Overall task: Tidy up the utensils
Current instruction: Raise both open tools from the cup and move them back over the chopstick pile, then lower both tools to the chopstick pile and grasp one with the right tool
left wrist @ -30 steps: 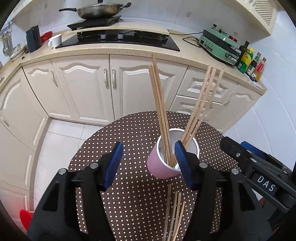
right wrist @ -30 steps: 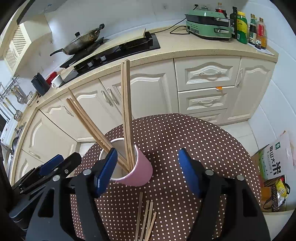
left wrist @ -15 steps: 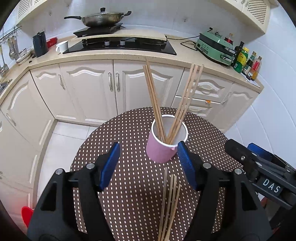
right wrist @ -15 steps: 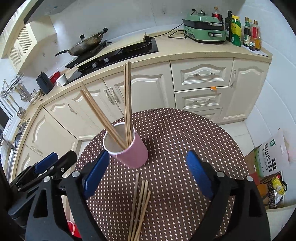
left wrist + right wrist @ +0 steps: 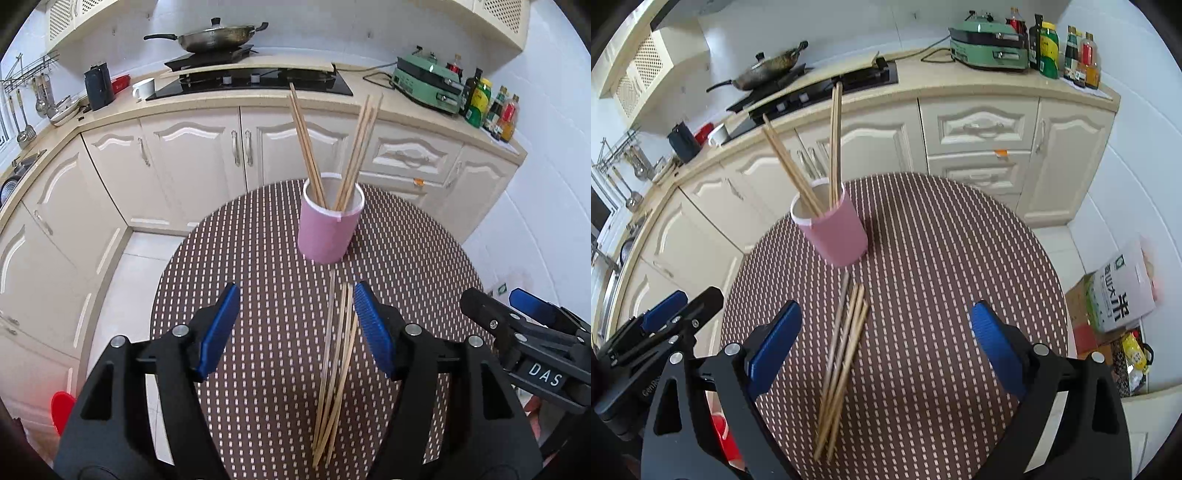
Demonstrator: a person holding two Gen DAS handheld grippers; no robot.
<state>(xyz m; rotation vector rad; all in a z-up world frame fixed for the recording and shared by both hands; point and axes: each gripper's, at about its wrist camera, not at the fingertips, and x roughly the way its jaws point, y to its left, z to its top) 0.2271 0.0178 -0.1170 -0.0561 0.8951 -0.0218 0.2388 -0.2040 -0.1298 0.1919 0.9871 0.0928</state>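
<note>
— What is your pink cup (image 5: 328, 230) holding?

— Two bunches of chopsticks (image 5: 334, 147), standing on end. From your left tongs (image 5: 295, 328) one bunch leans toward eleven o'clock and the other toward one o'clock. The cup stands upright on the round dotted bench (image 5: 258, 295), at twelve o'clock from those tongs.

— And the chopsticks you have not put away?

— A loose bundle of chopsticks (image 5: 842, 365) lies flat on the bench, its far tips just short of the cup's base. In your left view it runs past the inner side of the right-hand blue pad (image 5: 373, 332); whether it touches that pad I cannot tell. In your right view it lies just inside the left-hand blue pad (image 5: 774, 343).

— How do your tongs stand?

— The left tongs are released, with nothing gripped. The right tongs (image 5: 886, 347) are spreading wider at this moment, and nothing is pinched between their pads.

— Any writing you can read?

— "DAS" in white letters on a label (image 5: 543, 374) on your right tongs, seen at four o'clock in the left view. A white bag (image 5: 1123, 295) on the floor at three o'clock in the right view carries large dark characters. The bottles (image 5: 1060, 48) on the kitchen counter have labels too small to read.
</note>
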